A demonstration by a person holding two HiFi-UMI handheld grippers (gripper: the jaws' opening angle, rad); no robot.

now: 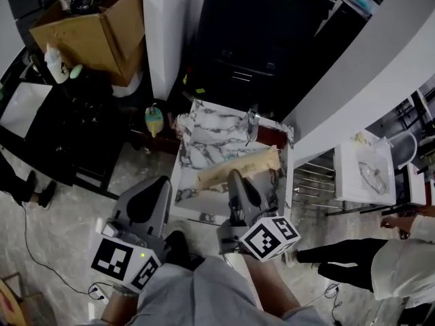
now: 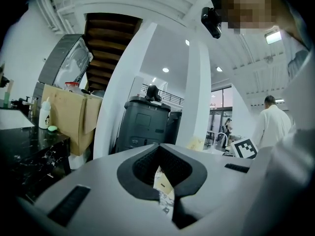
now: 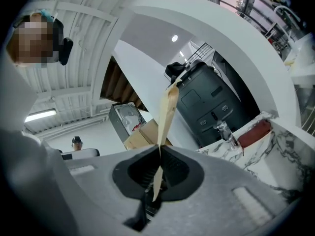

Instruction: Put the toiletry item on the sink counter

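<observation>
A long, flat tan packet (image 1: 239,166) is the toiletry item; it lies out over the marble sink counter (image 1: 204,129), slanting up to the right. My right gripper (image 1: 234,176) is shut on its near end. In the right gripper view the packet (image 3: 168,109) shows edge-on, rising from the closed jaws of the right gripper (image 3: 158,150). To the left, my left gripper (image 1: 160,180) hovers at the counter's near left corner, jaws together. In the left gripper view its tips (image 2: 163,170) meet with only a thin slit, and I see nothing gripped there.
A chrome faucet (image 1: 253,123) and a dark red strip (image 1: 272,136) sit at the counter's back. A black cabinet (image 1: 262,46) stands behind, a cardboard box (image 1: 95,26) far left. A yellow-green bottle (image 1: 155,121) is on the floor. A person (image 1: 380,258) stands right, near a white basin (image 1: 363,172).
</observation>
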